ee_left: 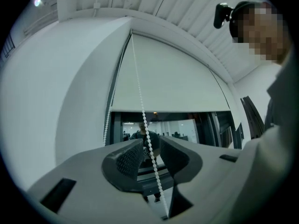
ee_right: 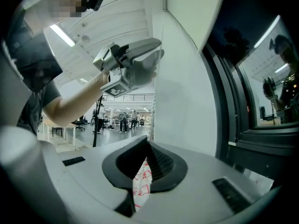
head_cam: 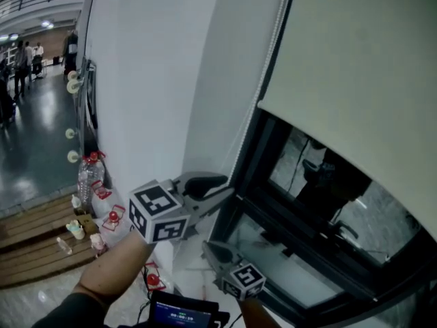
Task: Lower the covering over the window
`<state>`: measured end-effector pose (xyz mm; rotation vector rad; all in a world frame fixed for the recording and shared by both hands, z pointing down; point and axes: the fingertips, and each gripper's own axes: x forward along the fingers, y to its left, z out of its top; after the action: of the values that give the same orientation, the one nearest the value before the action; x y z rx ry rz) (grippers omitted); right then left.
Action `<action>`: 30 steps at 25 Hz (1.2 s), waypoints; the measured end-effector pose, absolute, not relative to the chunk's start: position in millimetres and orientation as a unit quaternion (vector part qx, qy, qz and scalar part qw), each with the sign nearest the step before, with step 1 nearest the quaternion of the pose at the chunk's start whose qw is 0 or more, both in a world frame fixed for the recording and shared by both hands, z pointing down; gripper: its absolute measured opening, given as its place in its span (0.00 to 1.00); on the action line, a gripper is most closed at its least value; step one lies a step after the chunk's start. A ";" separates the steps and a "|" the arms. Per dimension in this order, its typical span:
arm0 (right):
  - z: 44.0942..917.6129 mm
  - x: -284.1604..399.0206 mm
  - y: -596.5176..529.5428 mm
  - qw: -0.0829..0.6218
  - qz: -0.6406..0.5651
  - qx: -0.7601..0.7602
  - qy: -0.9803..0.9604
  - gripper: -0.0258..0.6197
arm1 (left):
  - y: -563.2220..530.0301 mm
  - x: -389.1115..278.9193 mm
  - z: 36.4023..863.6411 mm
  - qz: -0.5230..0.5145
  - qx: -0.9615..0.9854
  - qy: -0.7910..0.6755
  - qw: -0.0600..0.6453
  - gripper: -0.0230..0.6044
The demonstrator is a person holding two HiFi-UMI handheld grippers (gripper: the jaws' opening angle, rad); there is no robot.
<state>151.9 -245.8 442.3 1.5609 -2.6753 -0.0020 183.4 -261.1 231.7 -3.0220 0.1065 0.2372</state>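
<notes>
A cream roller blind [head_cam: 355, 67] covers the upper part of the dark-framed window [head_cam: 300, 255], with bare glass below its bottom edge. A white bead chain [head_cam: 272, 39] hangs along the window's left side. My left gripper [head_cam: 229, 186] is raised beside the frame. In the left gripper view the bead chain [ee_left: 138, 87] runs between the jaws of the left gripper [ee_left: 150, 153], which stand apart without pressing it. Lower down, my right gripper [head_cam: 208, 247] points at the same side. In its own view the right gripper [ee_right: 148, 146] is shut, the chain seeming to end at its tips.
A white wall [head_cam: 157, 80] stands left of the window. At its foot are a water bottle [head_cam: 89, 173], small red-and-white items [head_cam: 113, 217] and a wooden platform [head_cam: 34, 238]. A device with a lit screen [head_cam: 181, 314] sits below. People [head_cam: 20, 60] stand far back left.
</notes>
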 end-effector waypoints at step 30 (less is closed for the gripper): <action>453.8 163.7 -235.2 -0.004 0.032 0.485 -0.874 0.09 | -263.9 175.2 207.9 0.125 -0.991 -0.005 0.039 0.05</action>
<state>163.7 -235.2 453.8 1.5283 -2.7522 0.0995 175.2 -263.9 207.9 -3.0394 -0.0163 0.3818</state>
